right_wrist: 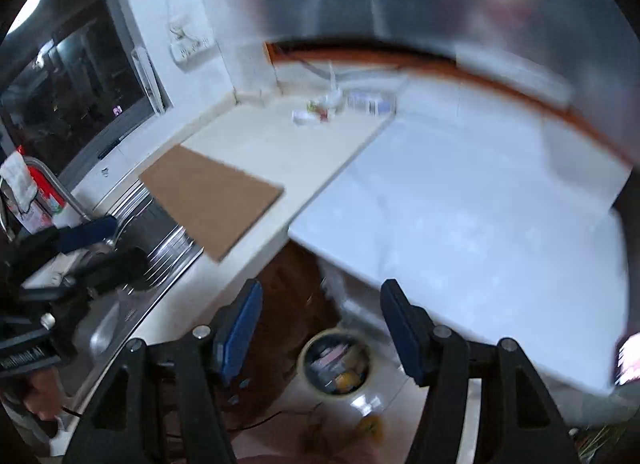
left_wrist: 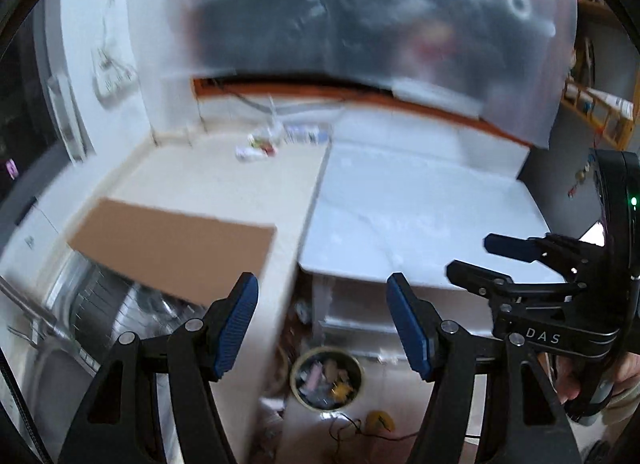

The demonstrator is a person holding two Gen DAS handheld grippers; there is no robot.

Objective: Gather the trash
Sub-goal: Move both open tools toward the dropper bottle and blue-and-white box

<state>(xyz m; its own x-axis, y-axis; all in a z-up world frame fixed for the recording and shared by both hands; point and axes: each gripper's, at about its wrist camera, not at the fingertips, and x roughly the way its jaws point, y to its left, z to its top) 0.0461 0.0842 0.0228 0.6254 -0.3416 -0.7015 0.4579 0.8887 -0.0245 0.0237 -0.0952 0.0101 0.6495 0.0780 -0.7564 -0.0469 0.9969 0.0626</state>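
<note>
1. Left gripper [left_wrist: 322,324]: fingers spread wide, nothing held between the blue pads [left_wrist: 236,324].
2. Right gripper [right_wrist: 318,328]: fingers likewise spread apart, nothing gripped; also seen side-on at the right edge of the left wrist view, jaws parted.
3. Trash bin [left_wrist: 326,378], round and filled with mixed scraps, is seen on the floor below and between both finger pairs.
4. A yellow scrap [left_wrist: 378,420] with dark wire lies on the floor just beside the bin, nearer than it.
5. Cardboard sheet [left_wrist: 172,248] lies on the cream counter [left_wrist: 224,184] beyond the left finger, overhanging the steel sink [right_wrist: 132,284].
6. White tabletop [left_wrist: 420,208] extends beyond the right finger.
7. Small wrappers [left_wrist: 256,150] are clustered far ahead at the counter's back; blurred, type cannot be told.
</note>
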